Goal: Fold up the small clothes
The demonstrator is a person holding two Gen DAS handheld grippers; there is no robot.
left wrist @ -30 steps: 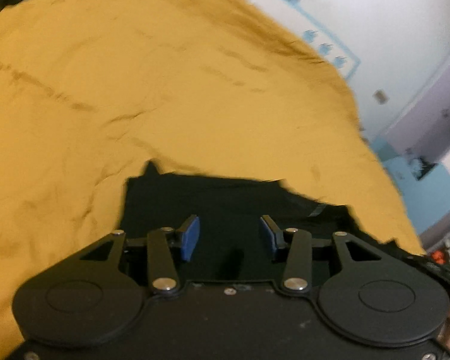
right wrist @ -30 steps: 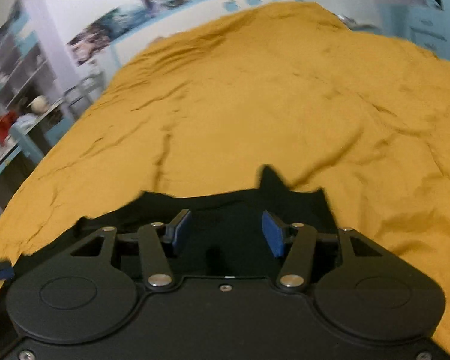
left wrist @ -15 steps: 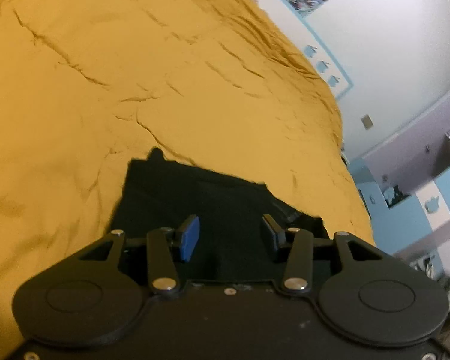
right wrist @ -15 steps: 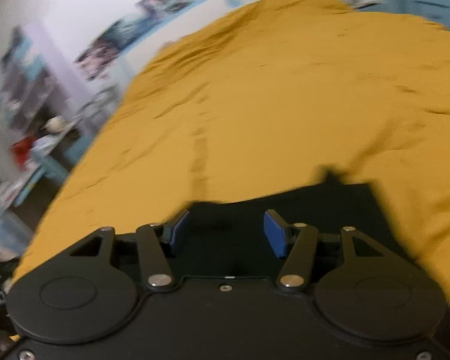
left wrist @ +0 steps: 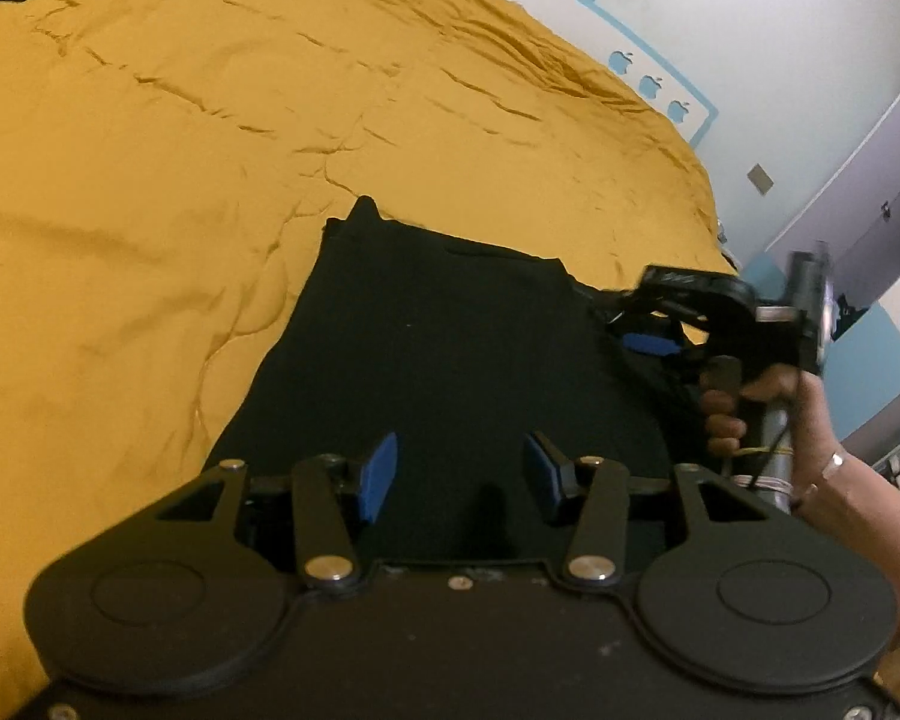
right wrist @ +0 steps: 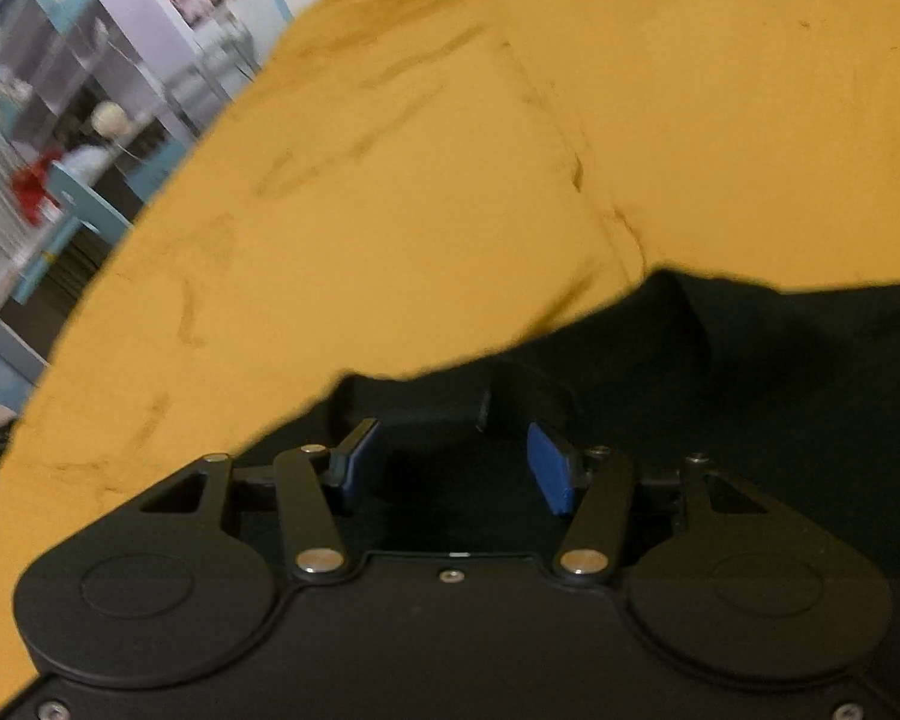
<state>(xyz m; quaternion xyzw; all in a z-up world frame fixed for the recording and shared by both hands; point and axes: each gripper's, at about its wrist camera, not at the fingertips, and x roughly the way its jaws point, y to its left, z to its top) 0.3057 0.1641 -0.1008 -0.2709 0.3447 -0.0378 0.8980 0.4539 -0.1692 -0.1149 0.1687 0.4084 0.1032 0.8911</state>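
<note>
Both claws, left (left wrist: pixel 459 471) and right (right wrist: pixel 450 459), hover spread above the black garment (left wrist: pixel 450 348) lying beneath them.

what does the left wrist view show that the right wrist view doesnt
Only the left wrist view shows the right gripper from outside, at the black garment's right edge, with the person's hand on its handle. It also shows the apple stickers on the wall.

Only the right wrist view shows the shelves beside the bed and a folded-over edge of the garment in front of the right gripper's open jaws.

Both show the black garment lying on the mustard-yellow bedcover, with the viewing gripper's own blue pads apart. The left gripper's jaws have just been opening, gripping nothing.
</note>
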